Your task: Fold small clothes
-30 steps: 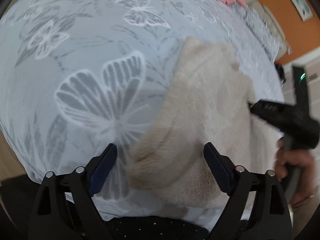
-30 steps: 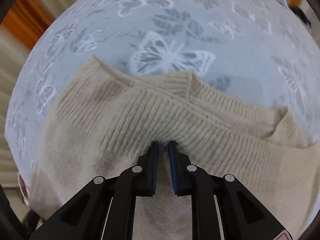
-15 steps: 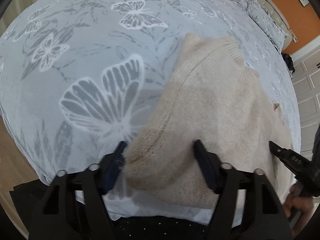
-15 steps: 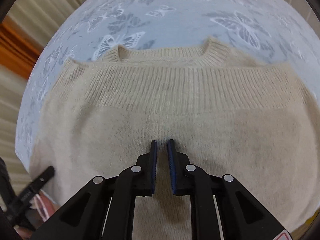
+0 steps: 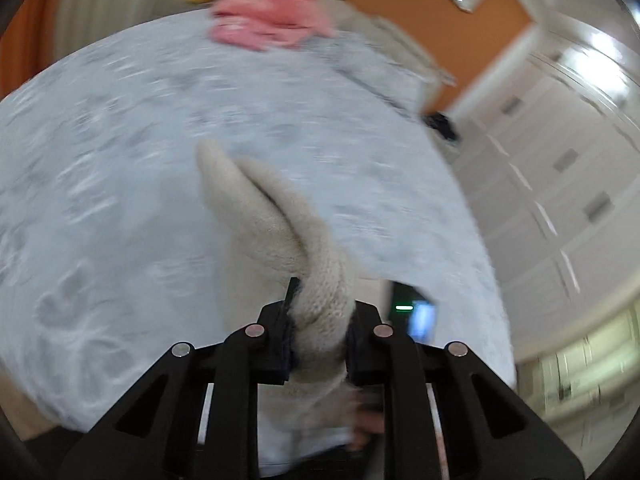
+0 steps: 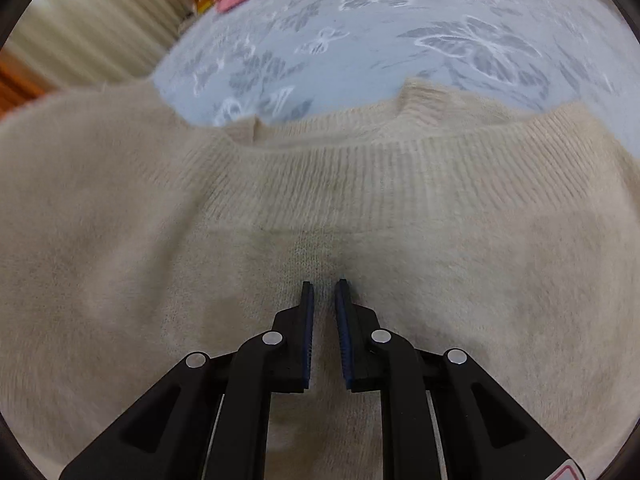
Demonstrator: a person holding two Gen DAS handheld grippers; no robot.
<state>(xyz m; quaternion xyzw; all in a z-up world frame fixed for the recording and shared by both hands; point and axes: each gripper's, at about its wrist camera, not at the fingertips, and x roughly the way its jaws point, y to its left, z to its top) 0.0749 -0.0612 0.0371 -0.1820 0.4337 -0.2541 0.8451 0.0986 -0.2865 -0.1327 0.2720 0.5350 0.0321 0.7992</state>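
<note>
A: On the butterfly-print bedspread lies the cream sweater, collar toward twelve o'clock in the right wrist view. Where is it gripped?

B: The left gripper is closing on a bunched edge of knit, pads already pressing it, the cloth trailing off toward eleven o'clock. The right gripper has its jaws nearly together over the sweater's body; I see nothing pinched between them.

A: How will it handle?

B: Soft, fuzzy, light, I'd judge; it droops and stretches rather than keeping shape. Better to take hold at a ribbed hem or shoulder seam. Pink clothes sit at twelve o'clock.
</note>
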